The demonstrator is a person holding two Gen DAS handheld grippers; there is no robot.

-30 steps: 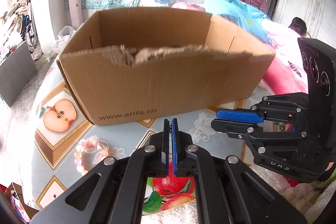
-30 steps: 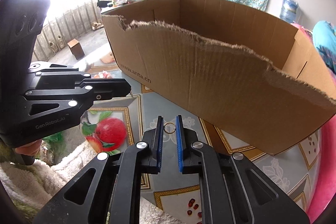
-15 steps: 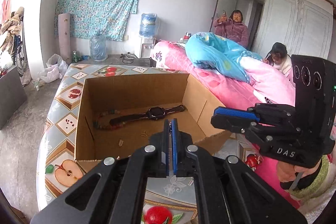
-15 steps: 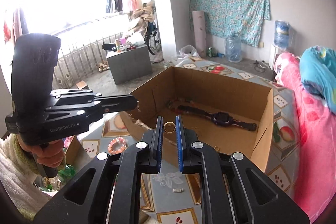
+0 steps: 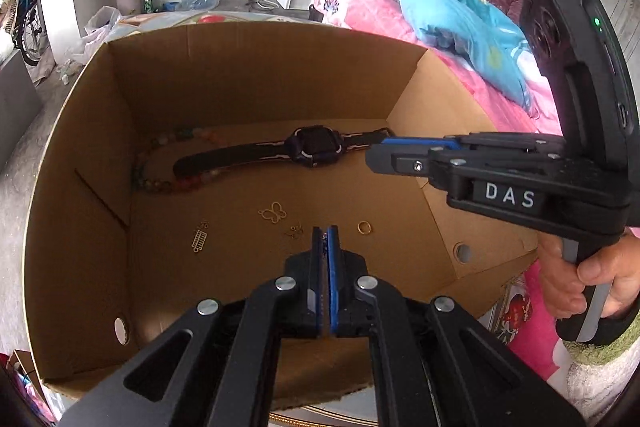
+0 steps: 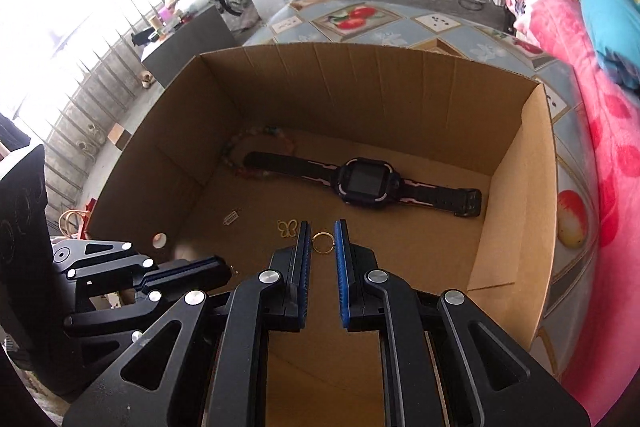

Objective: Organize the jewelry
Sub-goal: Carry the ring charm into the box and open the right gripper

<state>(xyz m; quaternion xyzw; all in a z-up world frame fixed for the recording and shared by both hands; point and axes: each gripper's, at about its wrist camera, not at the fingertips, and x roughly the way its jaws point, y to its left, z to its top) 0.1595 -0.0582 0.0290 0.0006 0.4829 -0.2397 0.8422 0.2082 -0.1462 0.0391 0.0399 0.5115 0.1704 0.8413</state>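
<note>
Now | right gripper [image 6: 322, 241] pinches ring [image 6: 322, 242] | above box [image 6: 516, 211]

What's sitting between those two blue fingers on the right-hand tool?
A small gold ring, pinched between the right gripper pads above the cardboard box. The right wrist view shows it.

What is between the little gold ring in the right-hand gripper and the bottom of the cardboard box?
Nothing visible. The right gripper holds the gold ring over the open cardboard box, with bare cardboard showing beyond it. The butterfly charm lies just left and the watch farther back.
</note>
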